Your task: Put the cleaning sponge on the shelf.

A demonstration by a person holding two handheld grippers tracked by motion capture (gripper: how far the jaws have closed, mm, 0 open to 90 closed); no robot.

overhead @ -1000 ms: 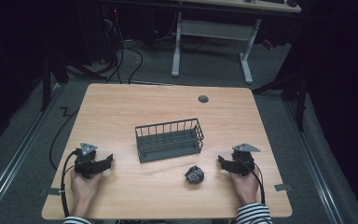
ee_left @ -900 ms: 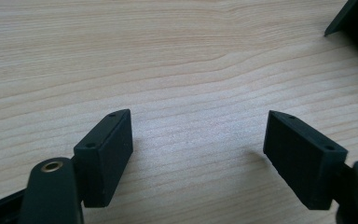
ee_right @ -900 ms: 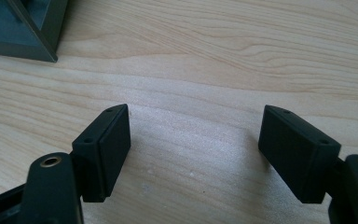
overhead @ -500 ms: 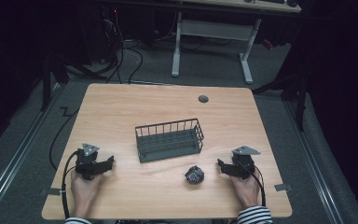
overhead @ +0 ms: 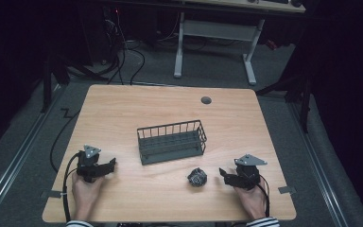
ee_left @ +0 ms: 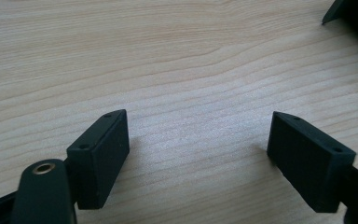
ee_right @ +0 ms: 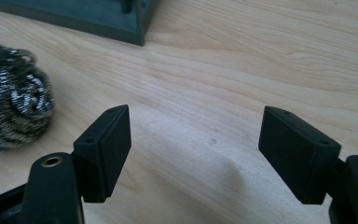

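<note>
A wire basket (overhead: 171,141) sits near the middle of the wooden surface (overhead: 123,109), long side running roughly across, slightly skewed. It is dark grey, with thin upright bars around the sides and a flat slatted floor, and as far as can be made out from above, nothing lies inside it. A corner of its base (ee_right: 98,18) shows at the top of the right gripper view.

Just off the basket's near right corner, toward the near edge of the surface, lies a steel wool scourer (overhead: 197,177), a small tangled ball of shiny wire. It rests on the bare wood, apart from the basket and not touched by anything. In the right gripper view it lies at the left (ee_right: 14,112), beside the jaws rather than between them.

The right gripper (overhead: 227,175) is held in a hand near the near right corner of the surface, pointing toward the scourer and close to it. Its jaws stand wide apart with only wood between them.

The left gripper (overhead: 109,166) is held near the near left corner, well apart from the basket and the scourer. Its jaws have just been opening and now stand wide, with bare wood grain between them and nothing gripped.

A small round grommet (overhead: 206,100) is set into the surface near the far edge.
</note>
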